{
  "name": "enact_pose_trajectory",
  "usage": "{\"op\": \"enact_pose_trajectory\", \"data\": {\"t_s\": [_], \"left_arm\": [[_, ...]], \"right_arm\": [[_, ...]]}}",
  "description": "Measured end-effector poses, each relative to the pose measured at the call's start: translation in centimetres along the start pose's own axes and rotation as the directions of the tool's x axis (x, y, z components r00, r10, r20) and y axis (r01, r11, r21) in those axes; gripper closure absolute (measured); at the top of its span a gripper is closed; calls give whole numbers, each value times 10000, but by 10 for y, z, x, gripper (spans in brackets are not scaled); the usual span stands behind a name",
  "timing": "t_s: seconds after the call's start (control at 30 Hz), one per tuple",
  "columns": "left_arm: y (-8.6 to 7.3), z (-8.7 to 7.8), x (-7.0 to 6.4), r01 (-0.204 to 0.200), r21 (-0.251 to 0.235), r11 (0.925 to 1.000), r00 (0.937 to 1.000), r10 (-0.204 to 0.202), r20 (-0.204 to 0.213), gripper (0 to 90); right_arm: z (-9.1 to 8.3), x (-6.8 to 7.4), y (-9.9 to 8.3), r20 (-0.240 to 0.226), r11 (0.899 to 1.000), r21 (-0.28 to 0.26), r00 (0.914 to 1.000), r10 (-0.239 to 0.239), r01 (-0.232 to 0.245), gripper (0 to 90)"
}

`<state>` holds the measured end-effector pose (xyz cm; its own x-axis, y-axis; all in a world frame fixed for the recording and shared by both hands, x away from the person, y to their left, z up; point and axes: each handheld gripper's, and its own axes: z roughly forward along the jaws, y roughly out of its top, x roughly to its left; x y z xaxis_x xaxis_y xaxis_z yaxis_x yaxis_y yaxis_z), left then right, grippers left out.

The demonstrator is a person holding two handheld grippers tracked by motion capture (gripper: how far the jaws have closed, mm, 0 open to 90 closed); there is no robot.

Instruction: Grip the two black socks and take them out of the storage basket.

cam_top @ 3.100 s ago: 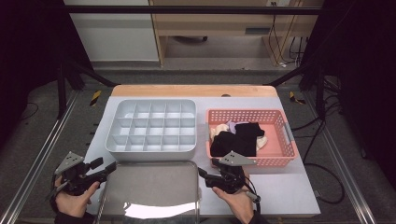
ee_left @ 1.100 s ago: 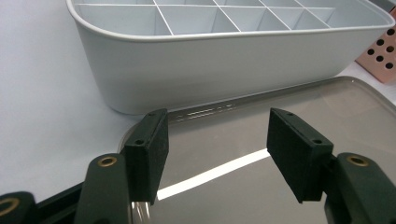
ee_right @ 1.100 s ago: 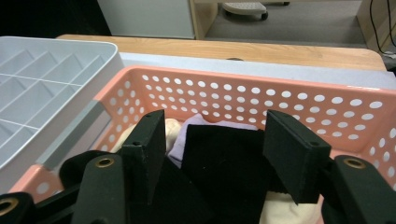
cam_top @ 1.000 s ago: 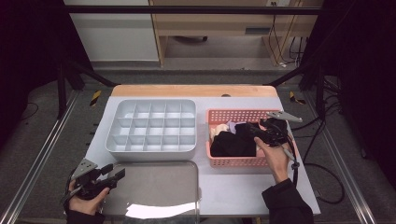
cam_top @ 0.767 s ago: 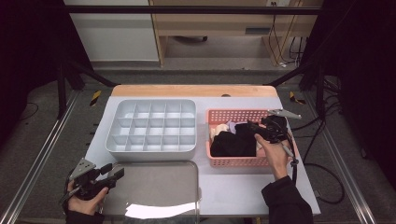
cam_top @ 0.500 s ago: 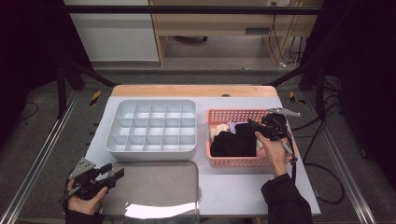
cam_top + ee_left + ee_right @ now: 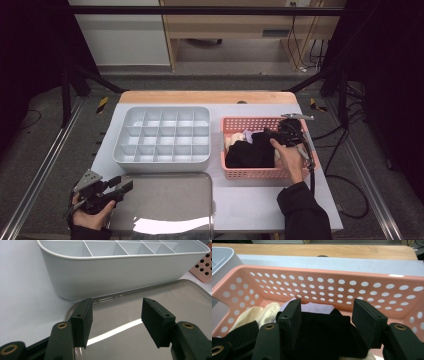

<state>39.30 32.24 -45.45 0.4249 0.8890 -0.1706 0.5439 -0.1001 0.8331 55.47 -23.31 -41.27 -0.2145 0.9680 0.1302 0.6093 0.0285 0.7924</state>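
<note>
A pink perforated basket (image 7: 231,124) (image 7: 352,285) on the right of the table holds black cloth (image 7: 250,150) (image 7: 324,332), a cream piece (image 7: 262,312) and a pale lilac piece (image 7: 317,307). My right gripper (image 7: 276,136) (image 7: 325,322) hangs open over the basket's right side, its jaws straddling the black cloth without closing on it. At the near left, my left gripper (image 7: 122,185) (image 7: 116,325) is open and empty, low over the shiny metal tray (image 7: 165,200) (image 7: 140,315). The white divided organizer (image 7: 162,135) (image 7: 120,267) stands just beyond it.
The wooden strip (image 7: 210,96) runs along the table's far edge. Metal rails (image 7: 35,180) flank the table. A cable (image 7: 312,170) trails from the right gripper along the person's sleeve. Bare white table (image 7: 250,200) lies in front of the basket.
The right gripper went from the near table edge up to the basket and has edged slightly left over the black cloth. The left gripper moved a little nearer the front corner, then stayed still.
</note>
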Motion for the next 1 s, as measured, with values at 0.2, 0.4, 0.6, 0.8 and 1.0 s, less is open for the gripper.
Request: {"op": "enact_pose_trajectory", "data": {"t_s": [0.2, 0.4, 0.6, 0.8, 1.0], "left_arm": [[0, 1, 0, -20, 64, 10000, 10000, 19, 43, 420], [-1, 3, -1, -115, 136, 9998, 9999, 116, -33, 411], [-1, 3, 0, -76, 113, 9999, 10000, 76, -48, 410], [-1, 3, 0, -78, 138, 9999, 9999, 79, -75, 411], [-1, 3, 1, -40, 124, 9999, 10000, 41, -76, 411]], "right_arm": [[6, -2, 0, -36, 9997, 231, 9999, 118, -117, 398], [12, -3, -1, 33, 9991, 357, 9998, 216, -217, 399], [21, -2, -5, 26, 9965, 838, 10000, 45, -47, 436], [23, -1, -5, 1, 9938, 1112, 10000, 48, -47, 607], [25, 1, -5, -164, 9899, 1375, 9993, -337, 356, 808]]}}
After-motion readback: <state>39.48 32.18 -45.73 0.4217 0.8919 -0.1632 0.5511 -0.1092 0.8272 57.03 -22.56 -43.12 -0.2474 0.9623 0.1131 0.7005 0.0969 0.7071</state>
